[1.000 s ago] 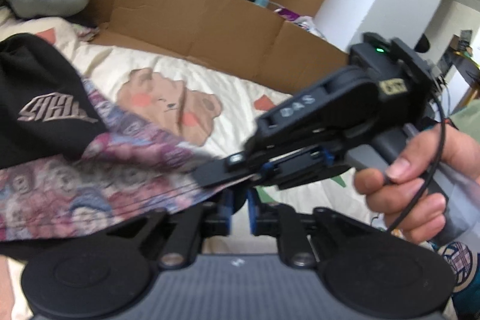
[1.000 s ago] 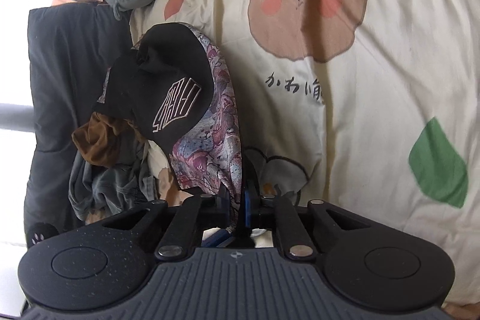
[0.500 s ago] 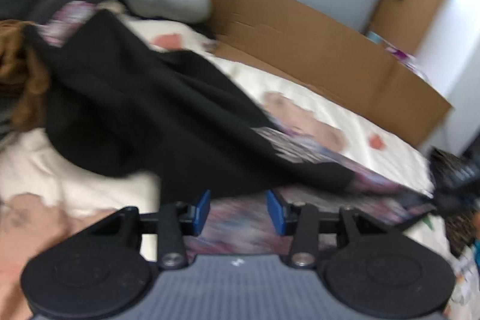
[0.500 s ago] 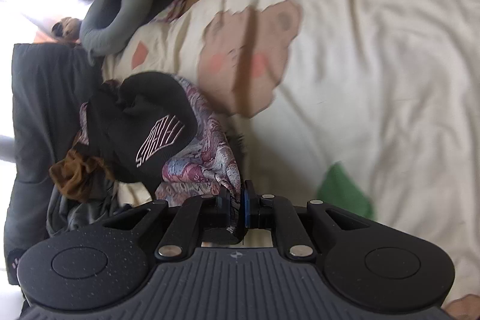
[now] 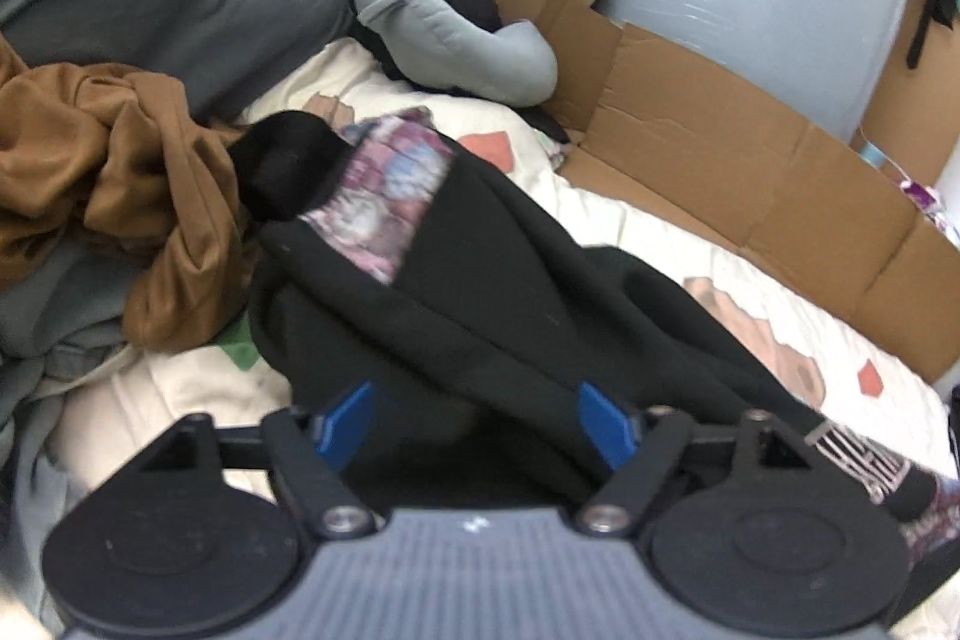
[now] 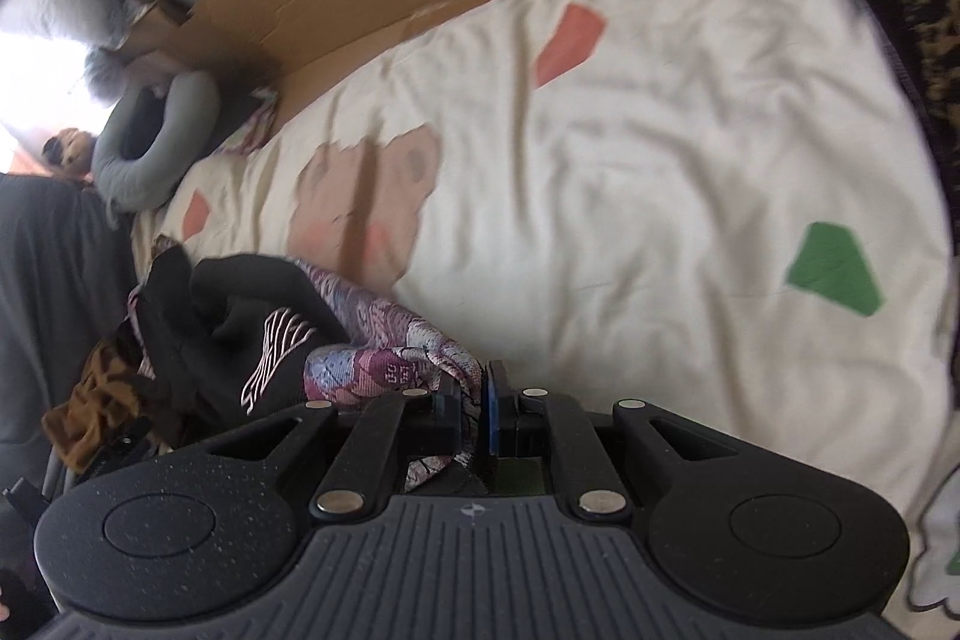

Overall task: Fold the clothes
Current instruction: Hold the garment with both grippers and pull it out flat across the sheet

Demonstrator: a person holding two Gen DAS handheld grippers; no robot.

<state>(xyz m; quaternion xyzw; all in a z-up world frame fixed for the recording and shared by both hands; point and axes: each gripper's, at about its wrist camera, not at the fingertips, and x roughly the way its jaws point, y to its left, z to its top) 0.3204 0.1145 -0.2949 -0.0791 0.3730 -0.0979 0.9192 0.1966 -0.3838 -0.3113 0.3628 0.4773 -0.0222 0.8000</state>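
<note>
**One garment, two grippers, one pinch**

I count one black garment (image 5: 480, 280) with a purple patterned lining, stretched across the centre of the left view on the cream bedsheet (image 6: 660, 160). One brown cloth (image 5: 120, 172) sits bunched at the left edge, one grey neck pillow (image 5: 444, 34) at upper centre. My left gripper (image 5: 480, 418) stands wide, blue pads either side of the black fabric, gripping nothing. My right gripper (image 6: 480, 400) is pinched tight on the patterned hem, at lower centre of its frame.
</note>
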